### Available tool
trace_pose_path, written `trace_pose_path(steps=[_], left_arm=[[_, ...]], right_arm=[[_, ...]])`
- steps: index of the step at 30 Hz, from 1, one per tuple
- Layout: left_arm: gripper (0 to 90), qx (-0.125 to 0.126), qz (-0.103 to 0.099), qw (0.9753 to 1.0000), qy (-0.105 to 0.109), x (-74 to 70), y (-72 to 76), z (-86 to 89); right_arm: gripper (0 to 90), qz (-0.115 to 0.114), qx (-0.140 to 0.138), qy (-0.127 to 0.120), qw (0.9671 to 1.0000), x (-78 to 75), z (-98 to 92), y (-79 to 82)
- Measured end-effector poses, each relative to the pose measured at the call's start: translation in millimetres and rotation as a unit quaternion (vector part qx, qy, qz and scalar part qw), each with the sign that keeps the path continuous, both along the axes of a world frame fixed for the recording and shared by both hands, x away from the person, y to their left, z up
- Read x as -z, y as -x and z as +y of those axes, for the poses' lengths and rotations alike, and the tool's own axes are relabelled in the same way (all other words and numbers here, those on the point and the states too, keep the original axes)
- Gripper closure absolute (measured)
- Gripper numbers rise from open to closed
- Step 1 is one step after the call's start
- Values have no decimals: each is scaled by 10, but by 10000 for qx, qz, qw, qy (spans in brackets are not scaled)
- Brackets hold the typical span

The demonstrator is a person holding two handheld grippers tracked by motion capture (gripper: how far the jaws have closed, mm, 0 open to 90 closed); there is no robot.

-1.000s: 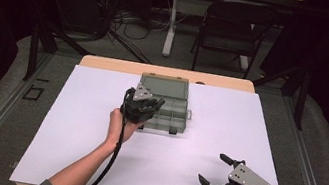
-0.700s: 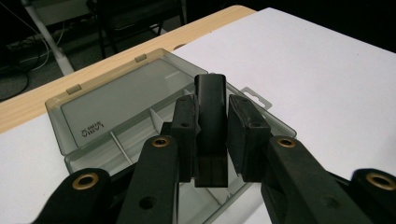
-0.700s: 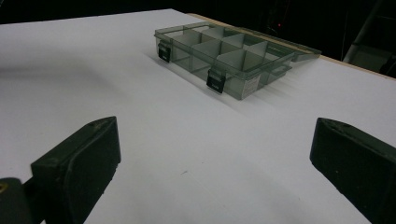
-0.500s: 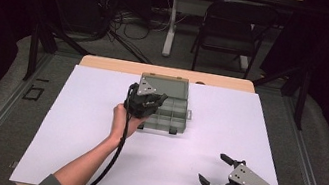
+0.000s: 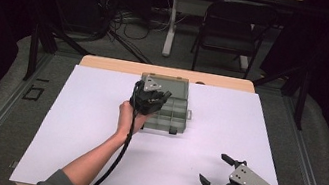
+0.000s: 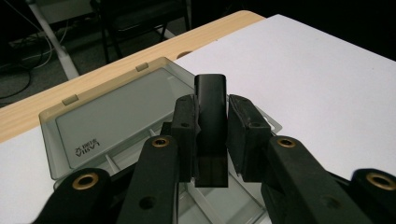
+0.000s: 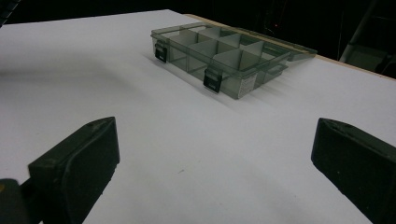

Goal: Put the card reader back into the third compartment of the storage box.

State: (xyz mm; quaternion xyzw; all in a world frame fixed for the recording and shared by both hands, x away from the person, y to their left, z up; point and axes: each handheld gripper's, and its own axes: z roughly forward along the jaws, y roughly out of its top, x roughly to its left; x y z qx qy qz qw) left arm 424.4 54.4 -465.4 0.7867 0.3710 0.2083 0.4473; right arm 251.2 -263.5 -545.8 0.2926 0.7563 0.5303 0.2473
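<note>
A clear grey compartment box (image 5: 172, 116) lies open at the table's far middle, its lid (image 6: 116, 109) folded flat toward the far edge. My left gripper (image 5: 160, 97) hovers over the box's left compartments, shut on a small black piece (image 6: 210, 105) that stands upright between its pads (image 6: 184, 126). In the left gripper view the left gripper (image 6: 211, 140) sits above the box's dividers. My right gripper (image 5: 214, 169) rests near the front right of the table, wide open and holding nothing. In the right gripper view the box (image 7: 224, 51) lies well beyond the right gripper (image 7: 215, 154), with its black latches facing me.
A white sheet (image 5: 96, 126) covers the table, and a wooden strip (image 5: 116, 64) shows at the far edge. Beyond the table stand a dark chair (image 5: 231, 27) and a white table leg (image 5: 170, 27) among floor cables. The left gripper's cable (image 5: 115, 165) trails along the forearm.
My left gripper, still holding the black piece, has moved a little farther from the person and to the right over the box. The right gripper has stayed put.
</note>
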Motion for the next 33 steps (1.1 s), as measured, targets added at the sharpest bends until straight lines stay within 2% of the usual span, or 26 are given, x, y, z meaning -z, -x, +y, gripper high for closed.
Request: trace_pose_path(steps=[7, 33], left_arm=[[735, -36, 36, 10000, -69, 5, -54, -44], [735, -279, 201, 9994, -10, 92, -253, -162]], right_arm=[[3, -18, 20, -1, 10000, 4, -7, -3], [0, -37, 36, 2, 10000, 7, -9, -6]])
